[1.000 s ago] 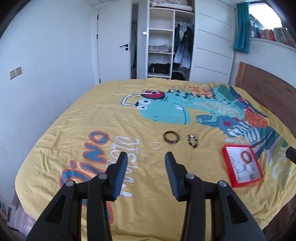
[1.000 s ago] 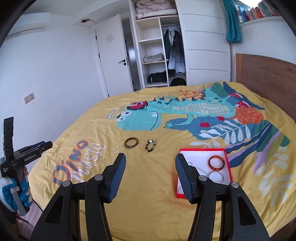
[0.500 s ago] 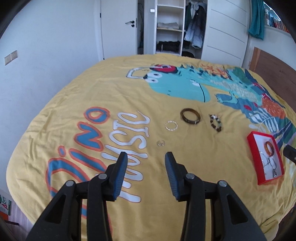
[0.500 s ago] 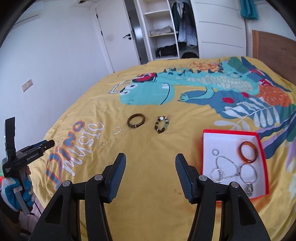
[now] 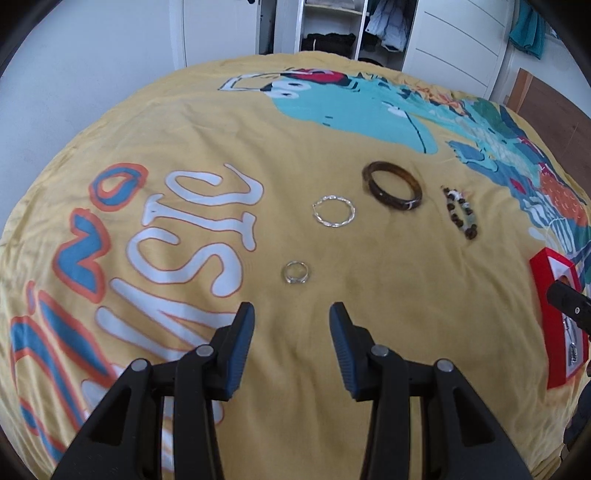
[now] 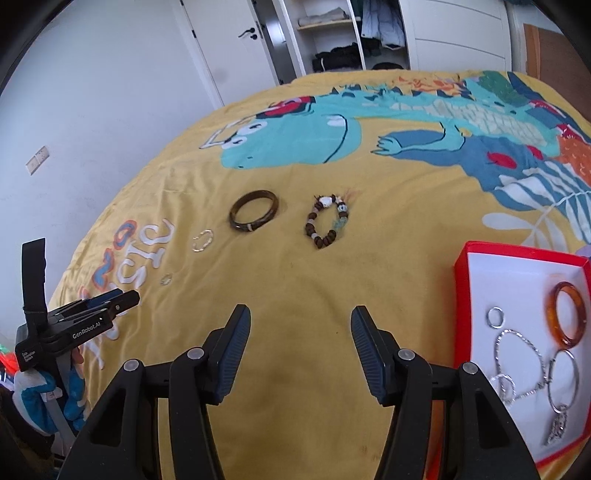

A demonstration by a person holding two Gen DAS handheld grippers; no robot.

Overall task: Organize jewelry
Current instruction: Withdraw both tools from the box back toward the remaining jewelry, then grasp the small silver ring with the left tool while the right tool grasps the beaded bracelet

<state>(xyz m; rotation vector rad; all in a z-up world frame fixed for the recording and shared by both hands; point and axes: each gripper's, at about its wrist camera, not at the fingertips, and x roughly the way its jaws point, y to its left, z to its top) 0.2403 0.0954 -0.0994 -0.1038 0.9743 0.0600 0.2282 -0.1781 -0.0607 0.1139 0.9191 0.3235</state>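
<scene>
On the yellow dinosaur bedspread lie a small silver ring (image 5: 295,272), a twisted silver hoop (image 5: 333,211), a dark brown bangle (image 5: 392,186) and a beaded bracelet (image 5: 461,212). My left gripper (image 5: 291,316) is open and empty, just short of the ring. My right gripper (image 6: 300,318) is open and empty, a little short of the beaded bracelet (image 6: 327,220) and the bangle (image 6: 253,215). A red tray (image 6: 460,295) at the right holds an amber bangle (image 6: 567,318), silver hoops and a chain. The left gripper also shows in the right wrist view (image 6: 127,298).
The bedspread (image 5: 184,122) covers the whole bed. Beyond it stand a white door (image 6: 225,40), an open wardrobe with clothes (image 6: 343,33) and a wooden headboard (image 5: 554,99) at the right. The red tray shows at the right edge of the left wrist view (image 5: 539,269).
Both grippers have moved forward and down toward the bedspread. The ring now lies just ahead of my left gripper, and the beaded bracelet and tray are closer to my right gripper. Both stayed open.
</scene>
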